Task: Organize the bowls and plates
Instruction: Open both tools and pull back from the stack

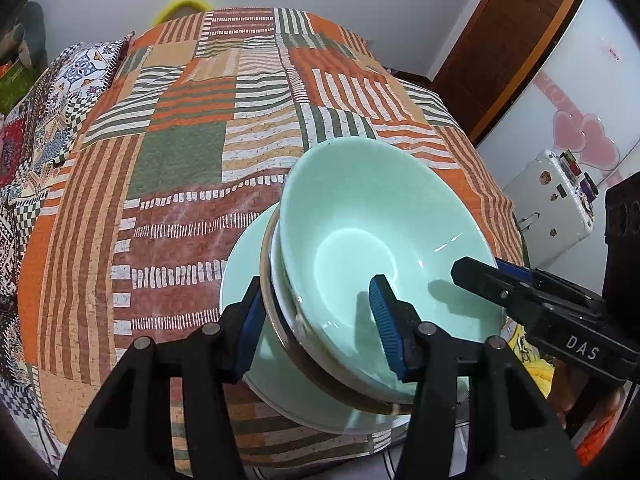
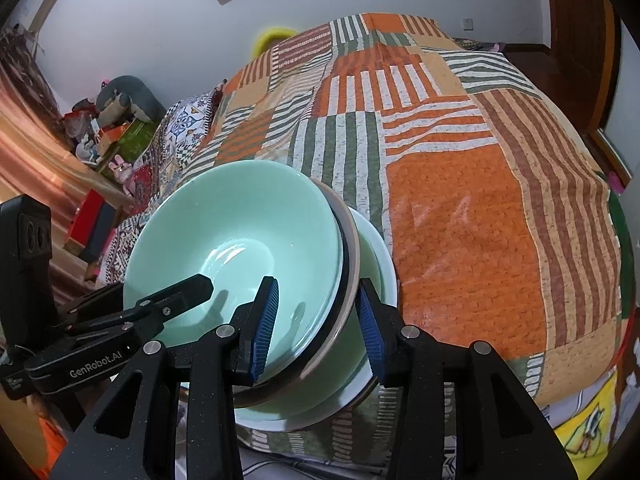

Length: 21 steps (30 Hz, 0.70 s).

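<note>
A stack of dishes sits at the near edge of the bed: a mint green bowl (image 1: 372,232) on top, a brown-rimmed dish (image 1: 276,320) under it, and a pale green plate (image 1: 244,280) at the bottom. My left gripper (image 1: 320,320) straddles the stack's rim, one finger inside the bowl, one outside; the jaws stand apart, and I cannot tell if they press the rims. My right gripper (image 2: 316,324) straddles the opposite rim of the bowl (image 2: 240,248) the same way, beside the brown-rimmed dish (image 2: 348,280) and plate (image 2: 380,264).
The bed carries an orange, green and brown patchwork cover (image 1: 180,160) (image 2: 460,220). A white case (image 1: 552,200) stands on the floor at right by a wooden door (image 1: 508,40). Clutter and a plush toy (image 2: 124,96) lie at left.
</note>
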Motion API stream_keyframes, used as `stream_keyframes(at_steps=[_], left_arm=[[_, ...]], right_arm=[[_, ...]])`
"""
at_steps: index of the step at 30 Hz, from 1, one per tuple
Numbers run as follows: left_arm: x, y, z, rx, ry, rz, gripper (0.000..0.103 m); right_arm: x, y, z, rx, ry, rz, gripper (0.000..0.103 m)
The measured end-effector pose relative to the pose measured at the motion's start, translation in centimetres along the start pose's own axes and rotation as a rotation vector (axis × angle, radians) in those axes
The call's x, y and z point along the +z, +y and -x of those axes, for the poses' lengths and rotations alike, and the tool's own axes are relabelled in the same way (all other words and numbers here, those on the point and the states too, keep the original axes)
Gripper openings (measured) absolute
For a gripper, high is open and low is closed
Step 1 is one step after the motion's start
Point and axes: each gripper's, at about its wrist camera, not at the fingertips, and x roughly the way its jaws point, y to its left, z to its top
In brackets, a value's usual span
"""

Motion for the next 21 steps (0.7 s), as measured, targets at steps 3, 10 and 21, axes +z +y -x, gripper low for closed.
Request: stream_keyframes(at_steps=[3,10,21], left_arm=[[0.0,-0.1,0.6,0.036,-0.036,-0.013,0.052],[0.2,-0.1,3.2,0.081,-0.124,-0.033,0.052],[-0.2,-1.9,11.3,0.092,-0.359,-0.049,0.053]], right_arm=[[-0.2,0.2,0.1,-0.006,-0.004,0.005,0.038],[0.0,0.1,0.8,-0.004,-0.014,0.002,0.038],[0.7,2.2,6.8,-0.01,-0.18,0.099,0.038]])
